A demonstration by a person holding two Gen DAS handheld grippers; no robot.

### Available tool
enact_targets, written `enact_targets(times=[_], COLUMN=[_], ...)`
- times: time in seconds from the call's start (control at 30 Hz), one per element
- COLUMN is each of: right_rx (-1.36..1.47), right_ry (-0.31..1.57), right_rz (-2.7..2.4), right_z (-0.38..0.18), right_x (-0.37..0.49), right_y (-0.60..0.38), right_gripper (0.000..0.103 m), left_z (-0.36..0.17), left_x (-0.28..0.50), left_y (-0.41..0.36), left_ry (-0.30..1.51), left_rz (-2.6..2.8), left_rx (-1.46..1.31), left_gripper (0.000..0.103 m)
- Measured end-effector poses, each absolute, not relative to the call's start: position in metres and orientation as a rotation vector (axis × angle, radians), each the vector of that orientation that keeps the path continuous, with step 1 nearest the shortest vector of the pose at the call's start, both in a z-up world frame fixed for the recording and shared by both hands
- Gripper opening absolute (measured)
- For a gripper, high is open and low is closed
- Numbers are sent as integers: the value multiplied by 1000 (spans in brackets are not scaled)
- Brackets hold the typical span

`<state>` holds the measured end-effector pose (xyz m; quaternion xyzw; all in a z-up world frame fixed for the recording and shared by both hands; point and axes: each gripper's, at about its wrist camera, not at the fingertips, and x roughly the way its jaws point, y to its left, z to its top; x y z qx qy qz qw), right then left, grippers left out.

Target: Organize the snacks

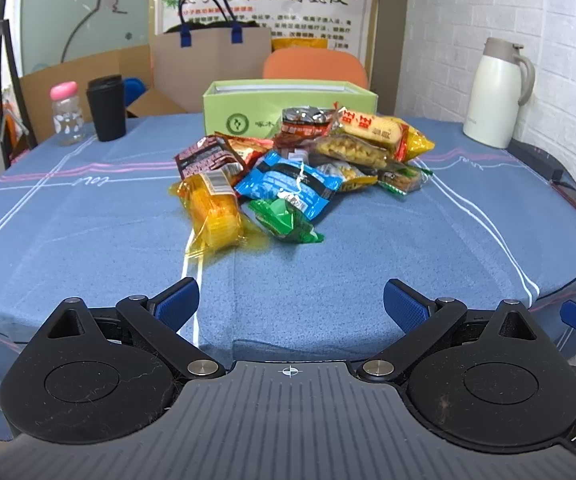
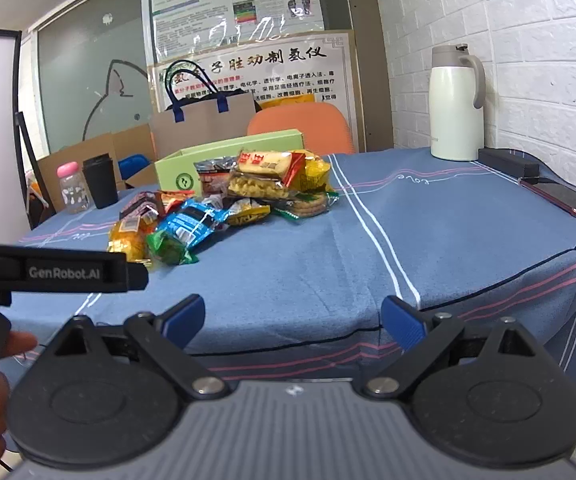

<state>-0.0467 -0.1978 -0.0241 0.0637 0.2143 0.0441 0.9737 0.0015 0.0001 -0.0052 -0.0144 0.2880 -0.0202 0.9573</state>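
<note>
With both the left gripper [image 1: 291,304] and right gripper [image 2: 292,320] spread wide and empty at the table's near edge, we judge sorting not yet begun: the snack pile [image 1: 299,164] lies mid-table before the open green box [image 1: 288,108], and reaching the nearest packet comes next.

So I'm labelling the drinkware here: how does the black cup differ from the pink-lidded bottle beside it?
The black cup is opaque and dark all over; the pink-lidded bottle is clear with white prints. The cup stands taller, with a flat black lid; the bottle has a rounded pink cap. Both stand upright on the blue tablecloth.
</note>
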Motion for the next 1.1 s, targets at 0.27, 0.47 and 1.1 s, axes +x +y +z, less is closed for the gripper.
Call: enact_targets(times=[0.27, 0.47, 1.1], right_rx=[131, 129, 116], right_ry=[430, 432, 437], right_rz=[88, 91, 102], right_z=[-25, -25, -29], right_x=[-47, -47, -46], right_y=[-199, -199, -192], right_gripper=[95, 95, 95], left_z=[-3, -3, -10], left_x=[1, 3, 7], left_y=[-1, 2, 9], left_ry=[580, 590, 617], left_rz=[-44, -32, -20], left_rx=[-23, -33, -58], left_gripper=[91, 92, 92])
